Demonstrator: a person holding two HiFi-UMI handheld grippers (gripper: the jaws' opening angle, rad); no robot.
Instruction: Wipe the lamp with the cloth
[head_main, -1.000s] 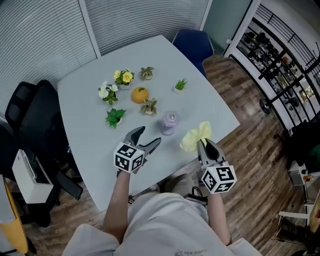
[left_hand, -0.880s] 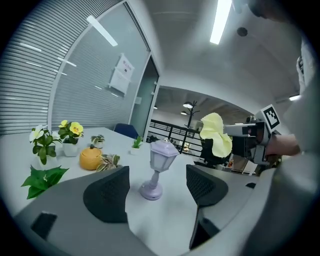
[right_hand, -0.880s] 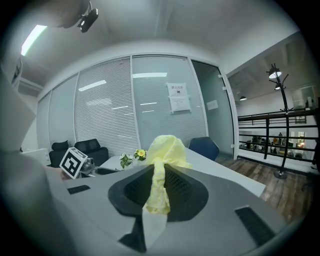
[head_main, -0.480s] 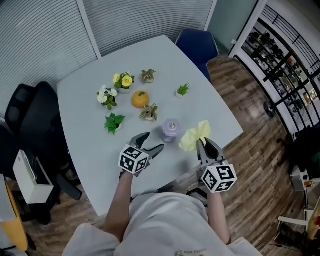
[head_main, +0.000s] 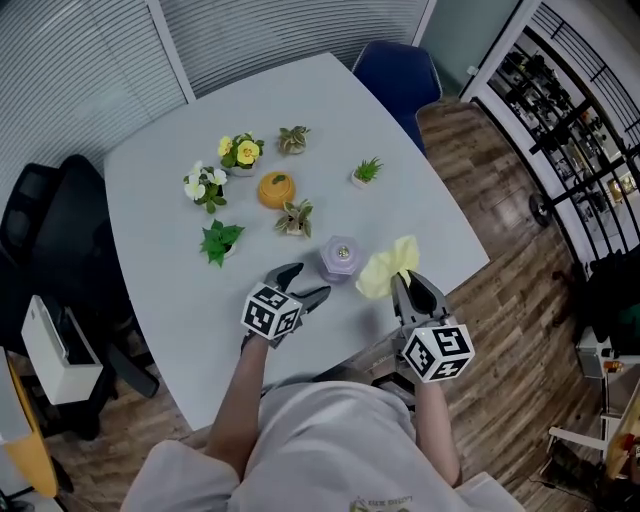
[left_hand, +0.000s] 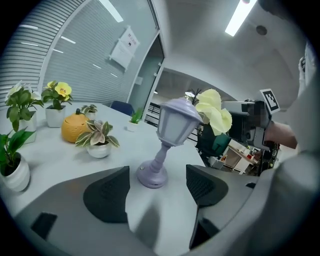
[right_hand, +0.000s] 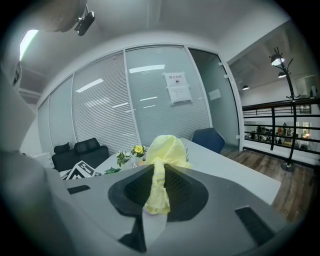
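Note:
A small lilac lantern-shaped lamp (head_main: 341, 258) (left_hand: 172, 140) stands upright on the white table (head_main: 180, 290). My left gripper (head_main: 303, 287) (left_hand: 156, 192) is open, its jaws just short of the lamp's round base, one to each side. A pale yellow cloth (head_main: 388, 268) (right_hand: 162, 165) is pinched in my right gripper (head_main: 410, 290) (right_hand: 159, 197), which is shut on it. The cloth bunches up beyond the jaws, held just right of the lamp; I cannot tell if they touch.
Several small potted plants (head_main: 218, 240) and an orange pumpkin ornament (head_main: 276, 188) stand on the table beyond the lamp. A blue chair (head_main: 396, 70) sits at the far corner, a black chair (head_main: 40, 250) at the left. Wooden floor lies to the right.
My left gripper has moved forward and right until its open jaws flank the lamp's base. The right gripper with the cloth has hardly moved.

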